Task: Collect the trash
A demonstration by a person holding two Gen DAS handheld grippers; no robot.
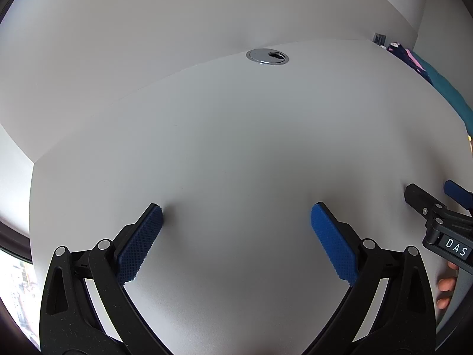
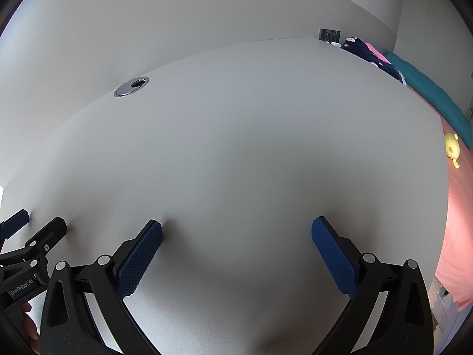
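Observation:
No trash shows in either view. My left gripper hangs open just above the white desk, its blue pads wide apart with nothing between them. My right gripper is open over the same desk, also holding nothing. In the left wrist view the right gripper appears at the right edge, with fingers of a hand below it. The left gripper shows at the left edge of the right wrist view.
A round metal cable grommet is set near the desk's far edge by the white wall. To the right lies a bed with teal bedding, dark patterned fabric, a pink sheet and a yellow plush toy.

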